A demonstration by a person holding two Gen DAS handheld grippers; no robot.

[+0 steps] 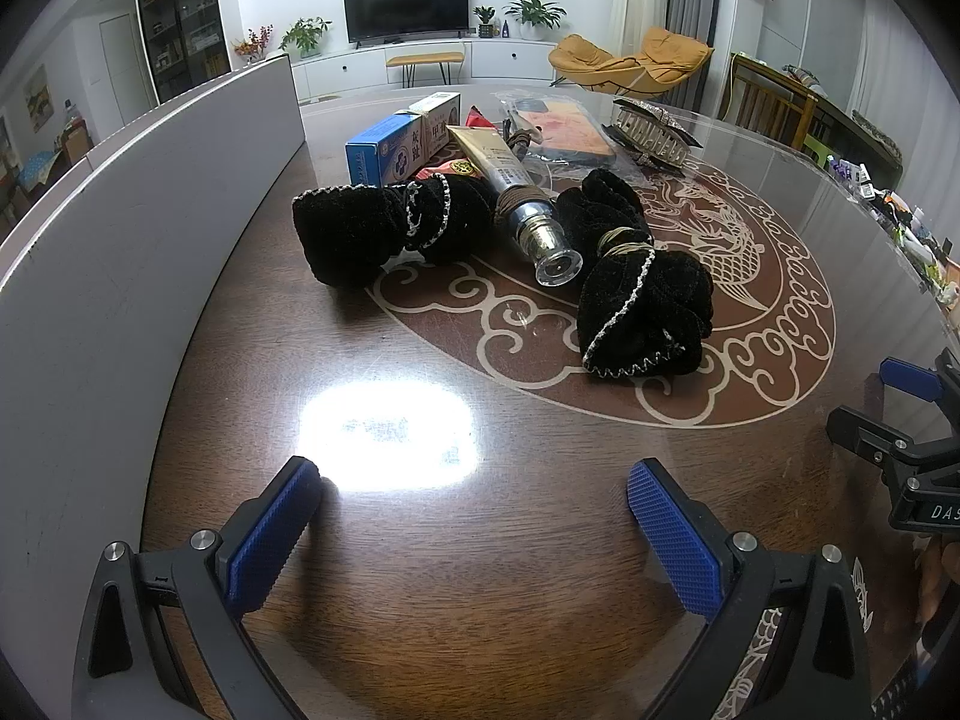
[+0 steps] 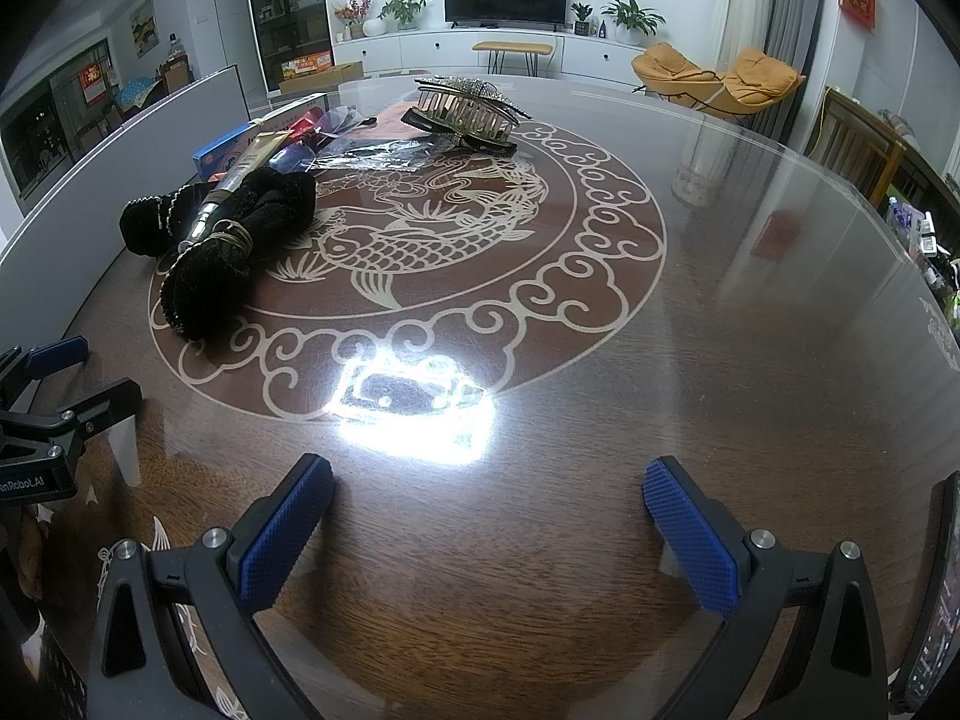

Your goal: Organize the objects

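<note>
Scrunchies (image 1: 384, 228), two black velvet ones, lie on the surface (image 1: 420, 540) with a tube between them.
One tube (image 1: 516, 186) touches both scrunchies; behind sit two small boxes (image 1: 384, 147), one plastic packet (image 1: 564, 126) and one hair claw (image 1: 648, 135). Left gripper (image 1: 474, 531) and right gripper (image 2: 489, 531) hover near the surface's front edge, jaws wide and holding nothing.

glossy table (image 1: 420, 570) under scrunchies (image 1: 642, 312), boxes (image 1: 390, 147), hair claw (image 2: 465, 114)

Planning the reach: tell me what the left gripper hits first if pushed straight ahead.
Bare table first, then probably the tube lying between the two black scrunchies; depth is uncertain.
</note>
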